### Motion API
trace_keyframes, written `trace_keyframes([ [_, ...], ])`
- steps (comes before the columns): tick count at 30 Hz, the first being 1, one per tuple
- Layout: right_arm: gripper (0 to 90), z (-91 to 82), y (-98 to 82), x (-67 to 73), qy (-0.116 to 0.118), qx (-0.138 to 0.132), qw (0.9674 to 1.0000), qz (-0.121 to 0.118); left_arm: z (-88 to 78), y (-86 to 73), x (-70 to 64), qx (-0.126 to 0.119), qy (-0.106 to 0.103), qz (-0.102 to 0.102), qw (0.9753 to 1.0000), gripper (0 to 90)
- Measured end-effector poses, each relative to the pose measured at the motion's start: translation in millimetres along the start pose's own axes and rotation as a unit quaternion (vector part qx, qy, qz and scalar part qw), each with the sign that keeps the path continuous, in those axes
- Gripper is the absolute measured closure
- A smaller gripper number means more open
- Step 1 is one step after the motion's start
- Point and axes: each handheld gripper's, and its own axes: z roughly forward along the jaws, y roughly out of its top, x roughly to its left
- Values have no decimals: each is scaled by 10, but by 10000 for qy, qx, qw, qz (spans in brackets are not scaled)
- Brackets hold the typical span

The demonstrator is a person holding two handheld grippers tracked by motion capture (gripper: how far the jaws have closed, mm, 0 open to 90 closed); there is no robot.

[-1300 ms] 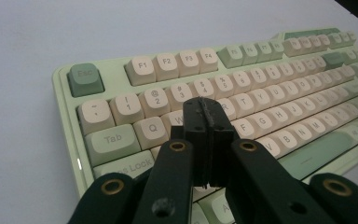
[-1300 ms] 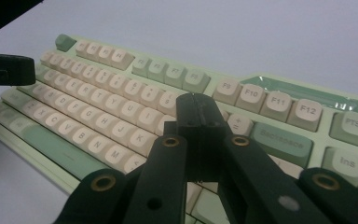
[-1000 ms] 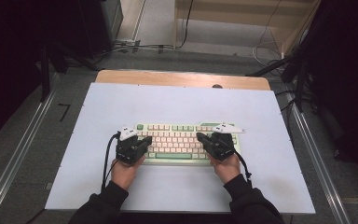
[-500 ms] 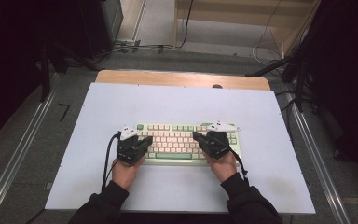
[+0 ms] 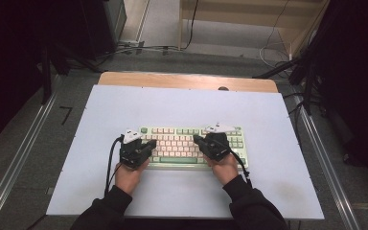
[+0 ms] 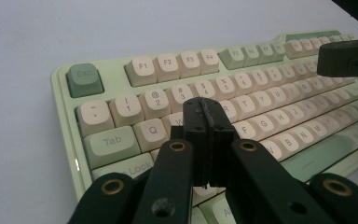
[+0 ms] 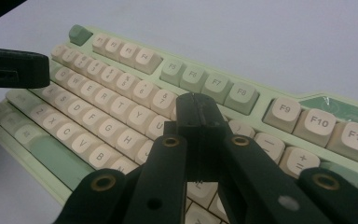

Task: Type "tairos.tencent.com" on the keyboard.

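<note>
Right gripper (image 5: 197, 139) has slid leftward along the pale green mechanical keyboard with cream keycaps (image 5: 182, 142), which sits mid-way across the white tabletop (image 5: 182, 103); the left gripper (image 5: 152, 143) hasn't budged. Going left to right, left jaws are pressed together over the W/E keys, right jaws likewise together around U/I. With tips that blunt, I'd worry about mashing two neighbouring keys at once.
</note>
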Motion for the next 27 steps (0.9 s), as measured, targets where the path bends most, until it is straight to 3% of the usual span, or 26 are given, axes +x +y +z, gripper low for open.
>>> trace_keyframes([
  [24,878,219,-15,82,-146,426,9988,-210,5,-2,-1,24,5,0,10000,900],
  [27,878,180,4,93,-101,344,9992,-199,12,-3,-7,25,-9,-4,10000,900],
])
